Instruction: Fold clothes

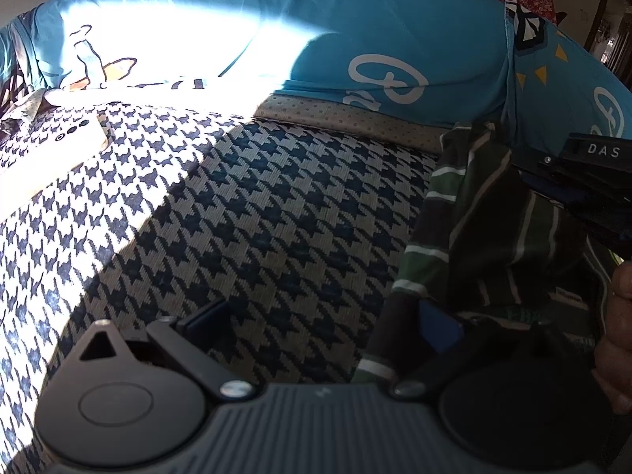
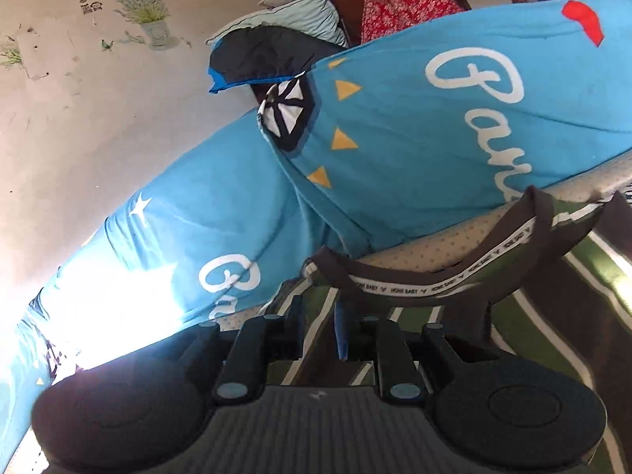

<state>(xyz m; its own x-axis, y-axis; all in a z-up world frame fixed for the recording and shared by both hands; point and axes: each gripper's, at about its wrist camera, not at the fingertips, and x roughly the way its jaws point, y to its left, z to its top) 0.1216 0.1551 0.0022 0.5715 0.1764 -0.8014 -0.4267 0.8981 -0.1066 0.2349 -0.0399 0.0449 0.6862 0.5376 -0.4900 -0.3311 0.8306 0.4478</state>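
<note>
A dark brown and green striped shirt (image 1: 474,229) hangs at the right of the left wrist view, above the houndstooth blanket (image 1: 256,205). My right gripper (image 1: 529,175) comes in from the right edge and pinches the shirt's top. My left gripper (image 1: 320,322) stands open, its fingers wide apart, and the shirt's lower edge brushes its right finger (image 1: 438,328). In the right wrist view my right gripper (image 2: 324,328) is shut on the striped shirt (image 2: 533,335) just below the brown collar (image 2: 434,284), which carries a white printed tape.
Blue pillows with white script (image 1: 395,39) (image 2: 454,118) line the far side of the bed. A white phone (image 1: 67,138) lies on the blanket in bright sun at the left. A person's hand (image 1: 620,296) shows at the right edge. Red floral cloth (image 2: 399,4) sits behind.
</note>
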